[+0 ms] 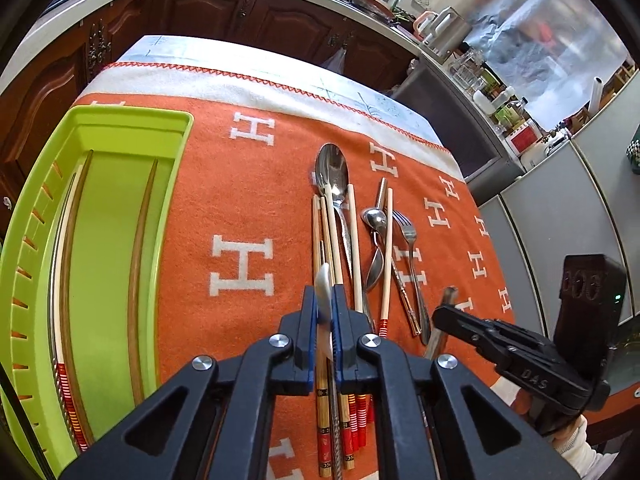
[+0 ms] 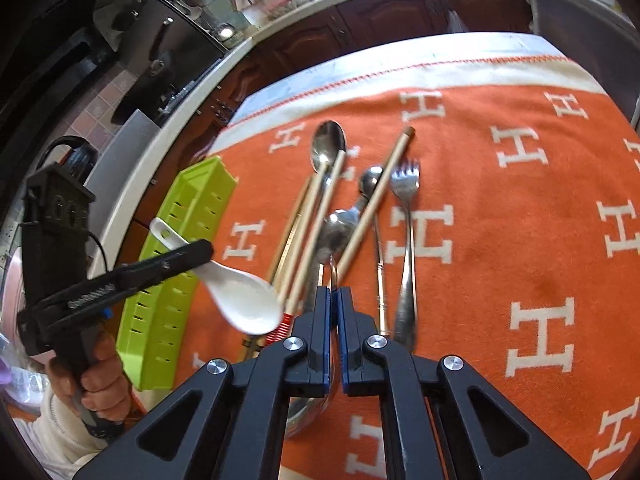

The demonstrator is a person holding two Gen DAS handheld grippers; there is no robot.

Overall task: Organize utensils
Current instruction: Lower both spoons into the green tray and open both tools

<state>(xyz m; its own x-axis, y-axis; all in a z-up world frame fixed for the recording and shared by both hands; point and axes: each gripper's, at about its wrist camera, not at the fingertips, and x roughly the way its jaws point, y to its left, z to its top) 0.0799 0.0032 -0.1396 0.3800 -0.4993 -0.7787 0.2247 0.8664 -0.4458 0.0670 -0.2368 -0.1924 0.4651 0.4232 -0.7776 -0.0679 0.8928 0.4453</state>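
Observation:
My left gripper [image 1: 323, 300] is shut on a white ceramic spoon [image 1: 324, 292], held edge-on above the pile; the right wrist view shows that spoon [image 2: 244, 296] clamped by its handle, bowl hanging free. My right gripper [image 2: 334, 300] is shut on a metal spoon [image 2: 334, 268], whose bowl shows under the fingers. On the orange cloth lie a large steel spoon [image 1: 332, 172], several chopsticks [image 1: 386, 256], a small spoon [image 1: 374, 220] and a fork [image 1: 408, 236]. The green tray [image 1: 172, 168] at the left holds chopsticks [image 1: 138, 256].
The orange blanket with white H letters [image 1: 242, 264] covers the table. Dark wooden cabinets [image 1: 224, 12] stand beyond the far edge. A counter with bottles and jars [image 1: 496, 96] is at the right. The tray also shows in the right wrist view [image 2: 168, 312].

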